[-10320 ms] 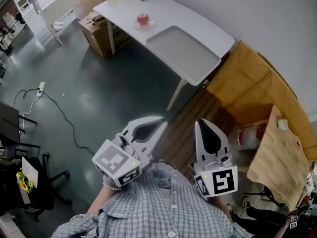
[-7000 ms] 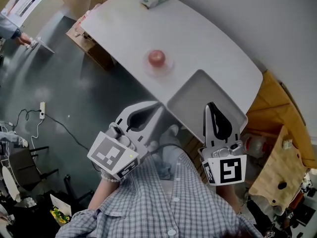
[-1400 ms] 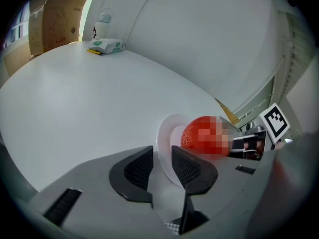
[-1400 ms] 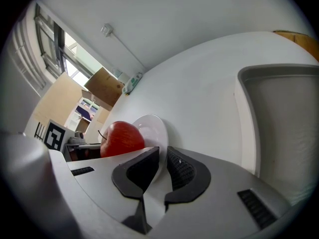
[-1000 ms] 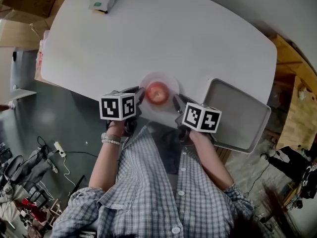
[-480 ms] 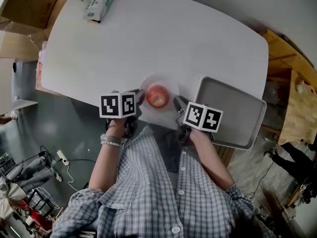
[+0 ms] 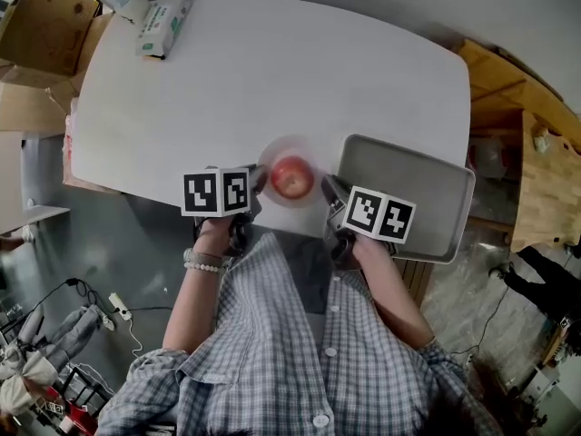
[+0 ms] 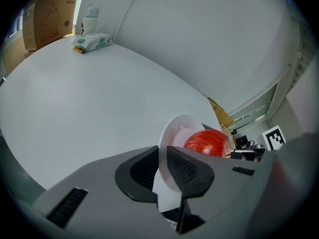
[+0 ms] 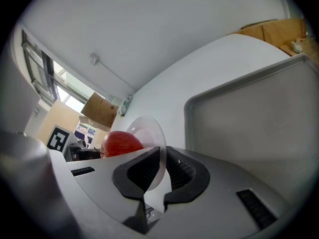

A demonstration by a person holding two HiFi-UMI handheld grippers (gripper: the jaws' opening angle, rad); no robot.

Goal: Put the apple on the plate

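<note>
A red apple (image 7: 291,176) sits on a small white plate (image 7: 289,146) near the front edge of the white table (image 7: 272,71). My left gripper (image 7: 257,182) is shut on the plate's left rim, and my right gripper (image 7: 325,189) is shut on its right rim. In the left gripper view the plate (image 8: 177,128) runs edge-on between the jaws of the gripper (image 8: 162,156), with the apple (image 8: 207,142) just beyond. The right gripper view mirrors this: plate (image 9: 147,128), gripper (image 9: 162,158), apple (image 9: 119,143).
A grey tray (image 7: 408,189) lies close to the right of the plate and overhangs the table's front edge; it fills the right of the right gripper view (image 9: 259,118). A pack of tissues (image 7: 163,25) lies at the far left corner. Cardboard boxes (image 7: 36,25) stand left of the table.
Ten seconds ago I stood away from the table with both grippers empty. Over the last second both grippers stay on the plate, and plate and apple look slightly nearer the tray.
</note>
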